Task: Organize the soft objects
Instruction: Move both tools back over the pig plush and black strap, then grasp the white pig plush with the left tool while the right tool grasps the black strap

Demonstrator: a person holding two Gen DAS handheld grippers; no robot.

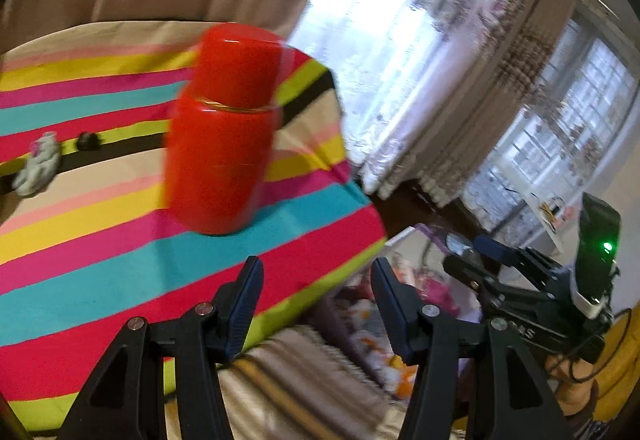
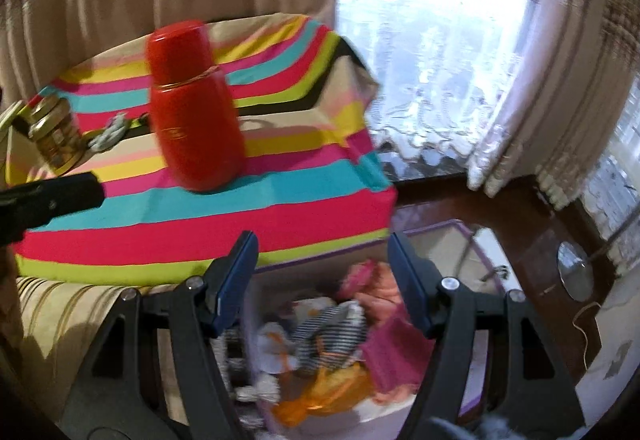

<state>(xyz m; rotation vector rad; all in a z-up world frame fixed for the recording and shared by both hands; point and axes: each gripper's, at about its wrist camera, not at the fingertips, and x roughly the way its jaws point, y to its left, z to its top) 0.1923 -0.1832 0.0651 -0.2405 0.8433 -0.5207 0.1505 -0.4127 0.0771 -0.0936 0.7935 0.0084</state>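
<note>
In the left wrist view we find a crumpled grey rag (image 1: 38, 165) at nine o'clock on the striped cloth (image 1: 100, 240), a small dark lump (image 1: 88, 141) just beside it toward three o'clock, too blurred to name, and then the red flask (image 1: 224, 128) standing near the middle, well apart from both. At six o'clock our left gripper (image 1: 316, 304) has its jaws spread with nothing between them, hanging over the cloth's near edge. Past that edge, between five and four o'clock, soft bright fabrics (image 1: 376, 340) lie heaped lower down, and at four o'clock we see the right gripper (image 1: 532, 300) from the side, a green light on its body. In the right wrist view a gold-lidded jar (image 2: 52, 136) sits at nine o'clock, the rag (image 2: 110, 132) just beside it, the flask (image 2: 192, 104) at eleven o'clock on the cloth (image 2: 200, 216). A black finger of the left gripper (image 2: 52, 200) pokes in at nine o'clock below the jar. At six o'clock our right gripper (image 2: 322, 280) stands parted and empty, above a clear bin (image 2: 472, 240) holding a heap of striped, pink and orange fabrics (image 2: 328, 344). A curtain (image 2: 520, 120) hangs at two o'clock
</note>
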